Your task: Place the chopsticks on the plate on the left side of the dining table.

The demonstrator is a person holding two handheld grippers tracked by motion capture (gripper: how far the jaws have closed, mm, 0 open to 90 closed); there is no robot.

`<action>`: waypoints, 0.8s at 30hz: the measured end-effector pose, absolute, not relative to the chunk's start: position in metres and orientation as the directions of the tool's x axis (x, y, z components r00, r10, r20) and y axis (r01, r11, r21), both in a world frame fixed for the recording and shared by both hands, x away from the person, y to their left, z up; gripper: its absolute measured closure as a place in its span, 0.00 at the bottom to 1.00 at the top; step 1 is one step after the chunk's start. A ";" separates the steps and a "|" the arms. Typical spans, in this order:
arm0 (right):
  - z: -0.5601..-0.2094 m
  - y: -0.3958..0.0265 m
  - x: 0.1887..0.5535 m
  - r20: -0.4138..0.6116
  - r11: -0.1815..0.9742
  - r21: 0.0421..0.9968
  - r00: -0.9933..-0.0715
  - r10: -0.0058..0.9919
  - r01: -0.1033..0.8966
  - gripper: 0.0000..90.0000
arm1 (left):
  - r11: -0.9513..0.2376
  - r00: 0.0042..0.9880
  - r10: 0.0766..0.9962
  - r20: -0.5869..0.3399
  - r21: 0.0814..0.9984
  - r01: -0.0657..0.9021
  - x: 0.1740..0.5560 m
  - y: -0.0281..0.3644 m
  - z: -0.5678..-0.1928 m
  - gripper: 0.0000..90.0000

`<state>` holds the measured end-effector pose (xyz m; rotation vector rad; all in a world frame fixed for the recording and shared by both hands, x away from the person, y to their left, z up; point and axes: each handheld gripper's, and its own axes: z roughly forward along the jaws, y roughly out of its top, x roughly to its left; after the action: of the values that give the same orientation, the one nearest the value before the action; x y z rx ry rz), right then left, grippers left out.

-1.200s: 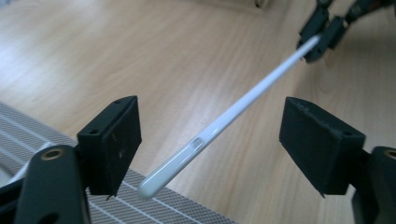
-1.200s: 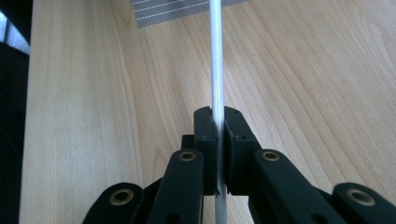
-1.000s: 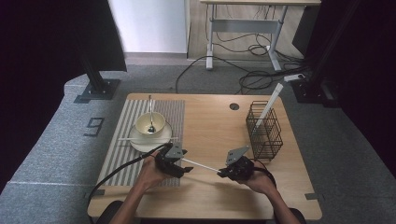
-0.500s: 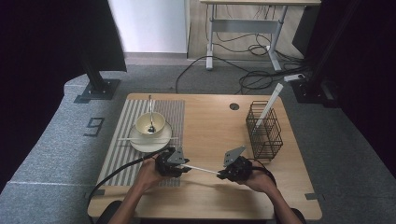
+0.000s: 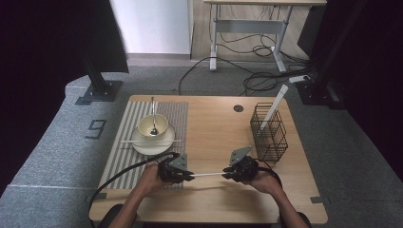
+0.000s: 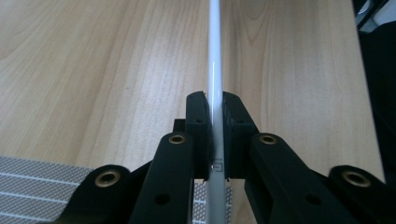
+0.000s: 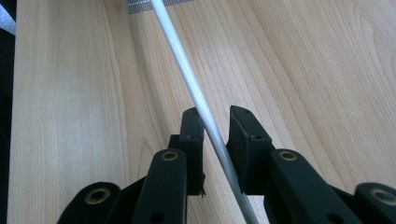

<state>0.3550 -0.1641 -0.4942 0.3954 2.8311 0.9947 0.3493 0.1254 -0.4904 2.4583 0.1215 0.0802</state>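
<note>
While you hold both tools low over the table (image 5: 209, 133), this is how things lie:
Chopstick (image 5: 208, 175): a white stick spanning level between your two grippers, above the bare wood
Left gripper (image 5: 189, 176): jaws have just been closing, now clamped on the chopstick's one end, by the striped mat (image 5: 138, 114)
Right gripper (image 5: 226, 175): jaws have just been opening; the stick crosses the gap aslant, leaning on one pad

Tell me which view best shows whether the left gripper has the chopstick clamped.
The left gripper view: both pads of the left gripper, just closed, press the chopstick. The high view shows it spanning both grippers, too small to judge. The right gripper view shows a gap beside it as the right gripper opens.
</note>
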 end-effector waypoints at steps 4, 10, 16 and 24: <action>-0.495 -0.164 0.356 -0.027 0.747 0.631 -0.957 0.288 0.207 0.82 | -0.765 0.994 0.110 0.016 0.639 0.074 0.350 0.126 -0.490 0.93; -0.498 -0.165 0.358 -0.059 0.733 0.643 -0.940 0.336 0.221 0.56 | -0.762 0.991 0.133 0.028 0.642 0.084 0.350 0.130 -0.488 0.93; -0.503 -0.167 0.363 -0.067 0.703 0.655 -0.906 0.418 0.277 0.25 | -0.738 0.984 0.175 0.024 0.665 0.115 0.351 0.138 -0.491 0.93; -0.511 -0.168 0.366 -0.057 0.664 0.660 -0.858 0.511 0.351 0.02 | -0.717 0.977 0.213 0.023 0.683 0.140 0.351 0.147 -0.495 0.93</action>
<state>0.3665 -0.1685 -0.5108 0.6969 2.6427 0.9752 0.3513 0.1471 -0.4947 2.3803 0.2459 0.1288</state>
